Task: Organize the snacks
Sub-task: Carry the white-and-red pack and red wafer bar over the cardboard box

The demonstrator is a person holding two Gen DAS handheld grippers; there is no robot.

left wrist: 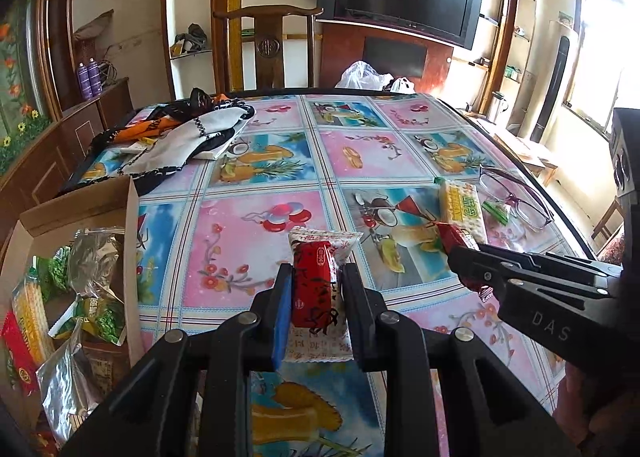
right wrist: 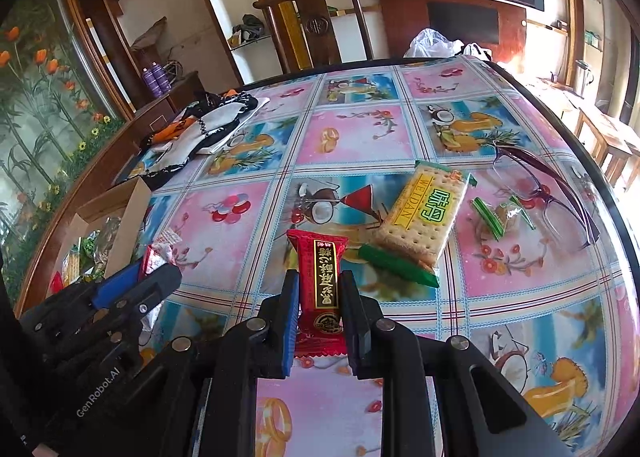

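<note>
My left gripper (left wrist: 316, 271) is shut on a white-and-red snack packet (left wrist: 320, 289), held over the table; it also shows in the right wrist view (right wrist: 158, 255). My right gripper (right wrist: 319, 279) is shut on a red snack packet (right wrist: 320, 289); it shows at the right of the left wrist view (left wrist: 460, 247). A cardboard box (left wrist: 130, 241) at the left holds several snack packets (left wrist: 94, 297). A yellow cracker pack (right wrist: 424, 213) with a green end and a small green-striped candy (right wrist: 502, 215) lie on the tablecloth (right wrist: 360, 137).
Purple glasses (right wrist: 536, 185) lie near the table's right edge. A pile of cloth and bags (left wrist: 184, 137) sits at the far left. A wooden chair (left wrist: 272, 45) and plastic bags (left wrist: 364, 75) stand behind the table.
</note>
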